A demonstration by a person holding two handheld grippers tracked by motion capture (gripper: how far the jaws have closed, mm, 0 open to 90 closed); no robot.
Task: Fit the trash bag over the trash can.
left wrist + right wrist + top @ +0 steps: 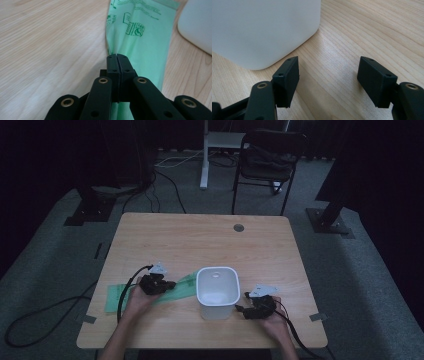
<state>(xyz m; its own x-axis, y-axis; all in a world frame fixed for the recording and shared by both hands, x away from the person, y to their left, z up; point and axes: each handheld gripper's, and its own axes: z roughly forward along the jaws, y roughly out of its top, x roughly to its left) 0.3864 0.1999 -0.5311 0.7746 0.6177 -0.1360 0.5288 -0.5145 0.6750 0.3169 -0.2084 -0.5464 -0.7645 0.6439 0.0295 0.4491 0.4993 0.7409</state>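
In the left gripper view, the green printed bag [140, 42] runs under the closed jaws and past the bottom edge, its small lettering too blurred to read. The white bin [197, 25] beside the bag is cut off at the right edge.

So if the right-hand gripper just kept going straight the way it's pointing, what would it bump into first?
Probably nothing close. The right gripper has its fingers open over bare table, and the way between them looks free. The white bin stands just left of that line, near one finger, so it might graze it; depth is hard to judge.
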